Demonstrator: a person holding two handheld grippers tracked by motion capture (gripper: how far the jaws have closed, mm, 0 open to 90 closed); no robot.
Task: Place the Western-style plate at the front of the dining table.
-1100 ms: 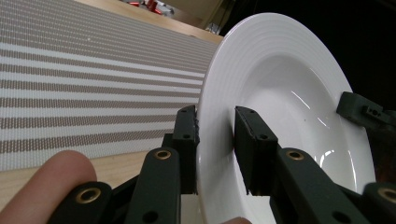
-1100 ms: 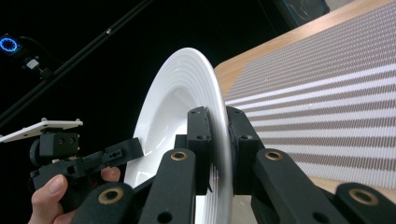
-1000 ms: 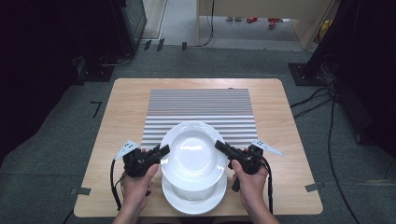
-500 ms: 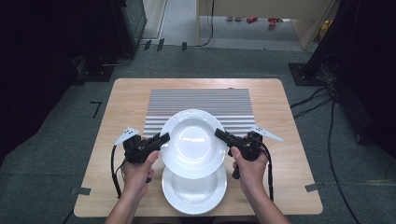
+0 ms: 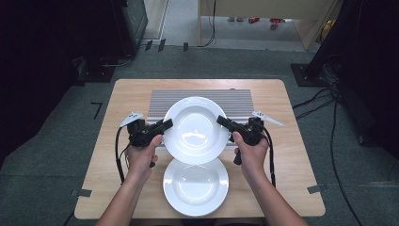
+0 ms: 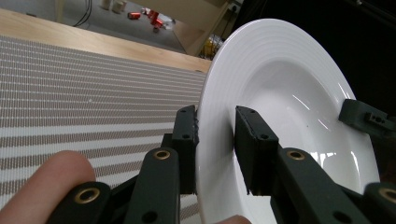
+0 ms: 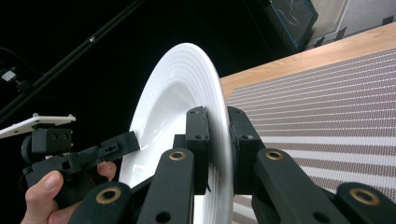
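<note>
Pale wood surface [image 5: 291, 141] with rounded corners, standing on grey carpet [image 5: 56, 155]. Striped grey-and-white mat [image 5: 197, 96] lying across its far half. Tape marks [image 5: 96, 109] on the carpet at left, 2 more tabs [image 5: 316, 189] at the near corners. Dark equipment [image 5: 129, 23] at far left, deep shadow on both sides. Black cables [image 5: 329, 101] trailing over the carpet at right, beside a black stand base [image 5: 308, 74]. Lighter floor [image 5: 174, 19] beyond, with a pale wood cabinet [image 5: 263, 14] and small red things [image 5: 254, 20] under it. Even overhead light, brightest at centre.
</note>
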